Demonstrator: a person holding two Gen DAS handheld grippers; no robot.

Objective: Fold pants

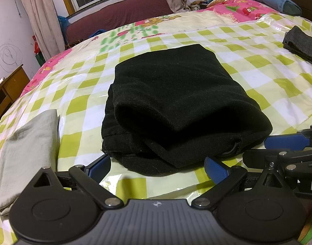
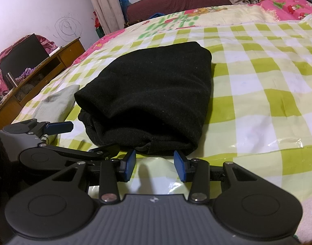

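One pair of black pants [image 1: 176, 106], folded into a thick bundle, lies on the bed's green-and-white checked plastic sheet [image 1: 268, 65], toward its near edge. Two hand-held grippers sit just short of the bundle's near side: the left hand-held gripper [image 1: 158, 167] with blue pads spread wide, nothing between them; the right hand-held gripper [image 2: 154, 164] with pads apart at a moderate gap, close to the fold's lower edge but not pressing it. Each gripper also shows at the edge of the other's view. One grey cloth [image 1: 27, 149] lies to the left of the pants, apart from them. One dark folded garment [image 1: 303, 45] lies at the far right, well apart. Open checked sheet surrounds the bundle on the right and far sides. A wooden desk [image 2: 53, 65] stands beside the bed at left; its open shelves hold items too blurred to name.
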